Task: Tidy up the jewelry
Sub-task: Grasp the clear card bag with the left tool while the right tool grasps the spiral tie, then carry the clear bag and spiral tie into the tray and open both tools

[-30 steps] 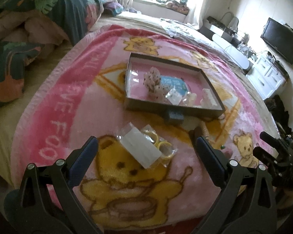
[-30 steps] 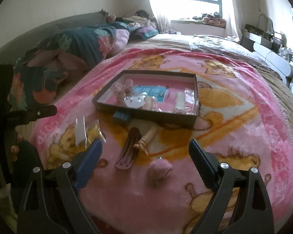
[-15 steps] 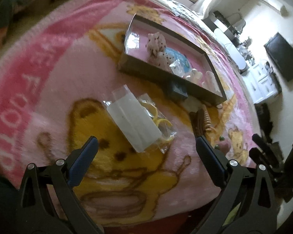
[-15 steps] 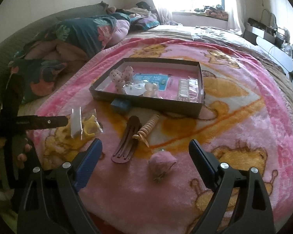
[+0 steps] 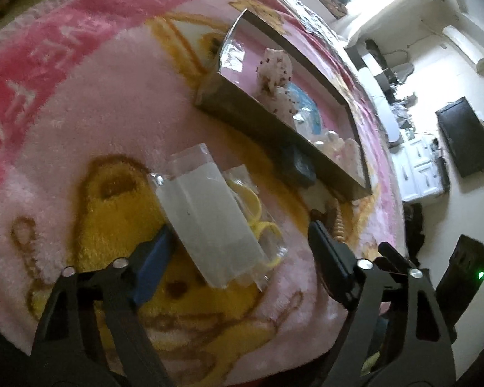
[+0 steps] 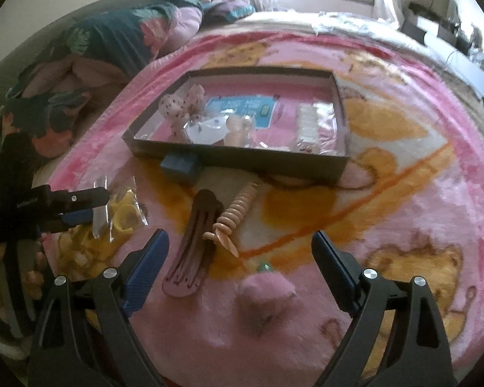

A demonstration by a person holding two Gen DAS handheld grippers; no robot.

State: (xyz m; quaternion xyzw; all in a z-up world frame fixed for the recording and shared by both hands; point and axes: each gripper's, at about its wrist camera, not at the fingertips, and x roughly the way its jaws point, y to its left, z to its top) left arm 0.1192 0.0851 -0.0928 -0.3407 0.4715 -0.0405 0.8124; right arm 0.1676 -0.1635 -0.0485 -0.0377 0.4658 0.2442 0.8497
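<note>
A clear packet with a white card and yellow rings lies on the pink blanket; it also shows in the right wrist view. My left gripper is open, its fingers on either side of the packet, low over it. A shallow dark tray holds several small jewelry pieces; its near wall shows in the left wrist view. My right gripper is open and empty above a brown hair clip, a peach spiral hair tie and a pink fluffy ball.
A small blue box leans against the tray's front wall. A heaped quilt lies at the far left of the bed. A cabinet and a TV stand beside the bed on the right.
My left gripper has dropped and moved forward until its fingers straddle the packet. My right gripper has moved a little closer to the clip and the pink ball.
</note>
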